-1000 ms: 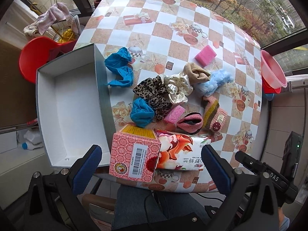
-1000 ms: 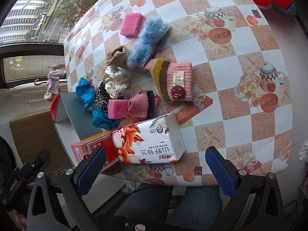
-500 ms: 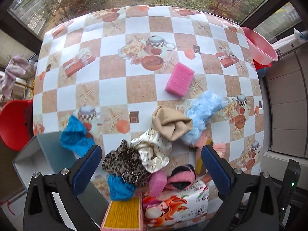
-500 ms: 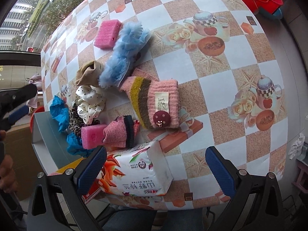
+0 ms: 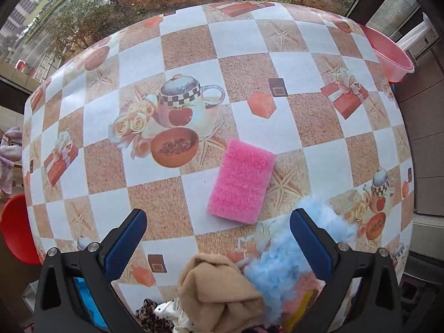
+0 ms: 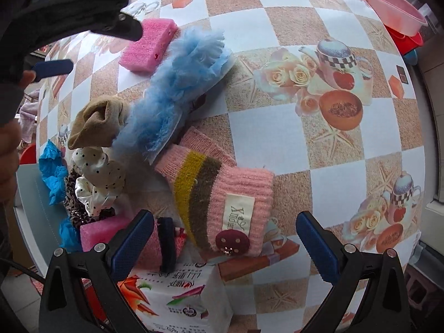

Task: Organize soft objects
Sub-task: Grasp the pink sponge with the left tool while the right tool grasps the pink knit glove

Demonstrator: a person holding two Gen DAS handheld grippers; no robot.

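Sponge first: the pink sponge (image 5: 242,184) lies flat on the checked tablecloth (image 5: 194,44), just ahead of the left gripper (image 5: 217,234) and a little toward its right finger, not touched by either blue pad. That gripper is spread wide with nothing between its fingers. Close under it sit a tan folded cloth (image 5: 219,285) and a fluffy blue piece (image 5: 288,255), the blue one pressing up behind the right finger.

Over on the other side, the right gripper (image 6: 223,238) is also spread wide and empty. Between its fingers and just ahead lies a pink knitted hat (image 6: 222,197) with yellow and brown stripes. Beyond the left finger are a polka-dot scrunchie (image 6: 97,177) and a second pink sponge (image 6: 102,231). A printed tissue pack (image 6: 177,297) sits right beneath the gripper, at the table's near edge.
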